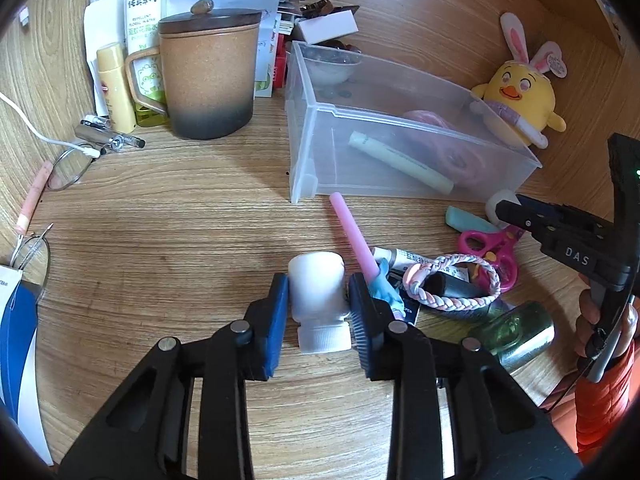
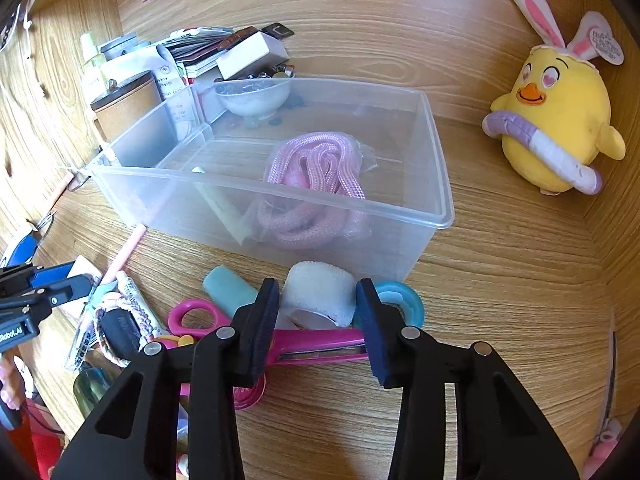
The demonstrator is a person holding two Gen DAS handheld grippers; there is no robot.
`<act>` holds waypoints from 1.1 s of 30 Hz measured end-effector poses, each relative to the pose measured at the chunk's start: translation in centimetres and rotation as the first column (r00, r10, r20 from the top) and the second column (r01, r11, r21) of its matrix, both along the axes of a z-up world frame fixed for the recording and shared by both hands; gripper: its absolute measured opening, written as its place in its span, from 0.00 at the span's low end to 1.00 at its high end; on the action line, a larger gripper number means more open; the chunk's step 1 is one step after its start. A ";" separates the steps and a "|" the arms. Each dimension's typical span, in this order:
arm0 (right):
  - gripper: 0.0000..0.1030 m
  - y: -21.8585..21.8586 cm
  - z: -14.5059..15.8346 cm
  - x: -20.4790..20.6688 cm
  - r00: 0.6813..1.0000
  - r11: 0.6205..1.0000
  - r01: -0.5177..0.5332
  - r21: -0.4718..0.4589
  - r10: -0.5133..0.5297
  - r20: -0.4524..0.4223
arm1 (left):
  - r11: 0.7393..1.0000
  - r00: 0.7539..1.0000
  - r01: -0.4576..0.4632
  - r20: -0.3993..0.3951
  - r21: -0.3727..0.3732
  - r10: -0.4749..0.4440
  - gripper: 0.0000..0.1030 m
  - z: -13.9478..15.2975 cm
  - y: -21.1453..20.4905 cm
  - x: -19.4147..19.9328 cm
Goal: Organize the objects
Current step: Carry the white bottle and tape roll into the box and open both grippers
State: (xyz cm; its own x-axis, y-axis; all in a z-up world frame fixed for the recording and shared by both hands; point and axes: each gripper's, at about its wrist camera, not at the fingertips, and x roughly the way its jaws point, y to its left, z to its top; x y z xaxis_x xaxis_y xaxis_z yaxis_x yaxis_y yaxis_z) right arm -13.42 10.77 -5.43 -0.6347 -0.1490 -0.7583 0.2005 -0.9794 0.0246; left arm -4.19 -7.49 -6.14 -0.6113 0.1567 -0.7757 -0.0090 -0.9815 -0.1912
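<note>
Two tongs, both spread apart. My left gripper has the white bottle lying between its pads, cap toward me. My right gripper straddles the white roll, just before the clear box.

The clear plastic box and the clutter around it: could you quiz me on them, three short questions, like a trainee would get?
1. True or false: the clear plastic box already holds a pink rope.
2. What sits between the left hand-held gripper pads?
A. white bottle
B. scissors
C. mug
3. Fill in: the right hand-held gripper straddles a white ____ roll.

Key: 1 true; 2 A; 3 tape.
</note>
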 end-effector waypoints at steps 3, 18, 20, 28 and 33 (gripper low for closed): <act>0.35 0.1 0.8 0.7 1.000 1.000 -0.002 -0.008 0.002 -0.025 | 1.000 1.000 -0.007 -0.019 0.007 0.007 0.28 0.7 -0.2 0.2; 0.35 0.5 7.2 3.5 0.981 0.998 -0.003 -0.059 -0.008 -0.195 | 1.000 0.979 0.009 -0.206 0.024 -0.004 0.28 6.9 0.6 -0.4; 0.35 0.7 7.8 3.5 0.977 0.998 0.003 -0.066 -0.017 -0.213 | 1.000 0.975 0.012 -0.224 0.018 -0.008 0.28 7.6 0.9 -0.8; 0.35 1.1 9.3 1.7 0.968 0.995 0.018 -0.100 -0.042 -0.246 | 1.000 0.961 0.017 -0.275 0.000 -0.016 0.28 9.8 1.5 -3.3; 0.35 0.9 9.3 0.0 0.969 0.995 0.022 -0.100 -0.046 -0.243 | 1.000 0.959 0.006 -0.283 -0.016 -0.010 0.28 10.2 1.7 -5.4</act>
